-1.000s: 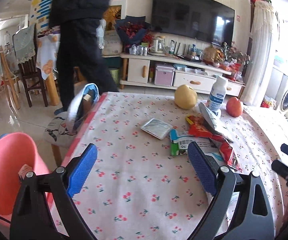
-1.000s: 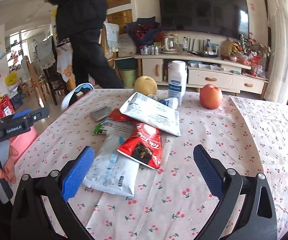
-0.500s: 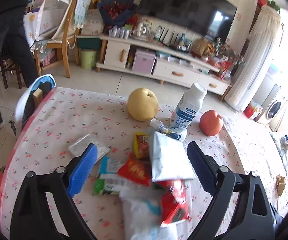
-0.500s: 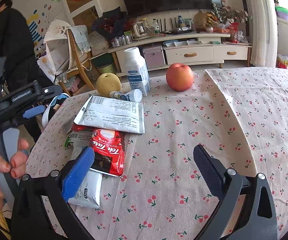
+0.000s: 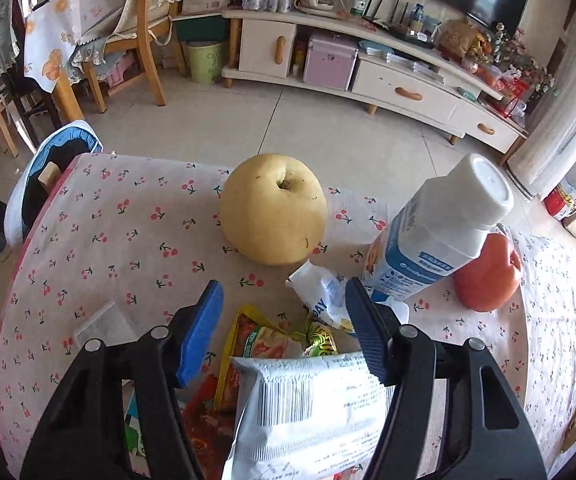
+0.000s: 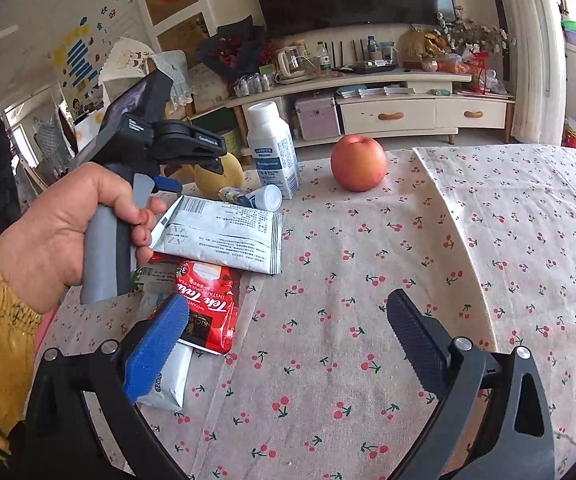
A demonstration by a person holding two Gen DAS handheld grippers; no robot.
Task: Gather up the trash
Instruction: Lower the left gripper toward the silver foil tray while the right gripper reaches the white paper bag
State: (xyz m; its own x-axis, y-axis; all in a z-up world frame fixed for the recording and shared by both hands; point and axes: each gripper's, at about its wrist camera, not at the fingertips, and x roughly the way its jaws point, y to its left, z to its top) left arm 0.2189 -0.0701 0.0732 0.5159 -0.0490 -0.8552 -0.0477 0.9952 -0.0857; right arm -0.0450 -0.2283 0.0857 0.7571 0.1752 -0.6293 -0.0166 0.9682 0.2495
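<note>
Left tongs [image 5: 283, 330]: half-spread, jaws just closing, above the white packet [image 5: 312, 412]; pinching nothing.
Right tongs [image 6: 288, 344]: spread, empty.
Left view only: yellow wrapper [image 5: 255, 348].
Right view only: red sachet [image 6: 207, 304].

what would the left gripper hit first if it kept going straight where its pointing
Probably the wrapper pile: the left gripper points steeply down at the yellow snack packet between its closing jaws, nothing gripped yet. Depth is hard to judge.

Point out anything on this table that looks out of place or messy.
Empty wrappers lie heaped across the cherry-print tablecloth: a white sachet overlapping a red Teh Tarik packet, and a small tube on its side. The pear, apple and bottle stand tidy.
</note>
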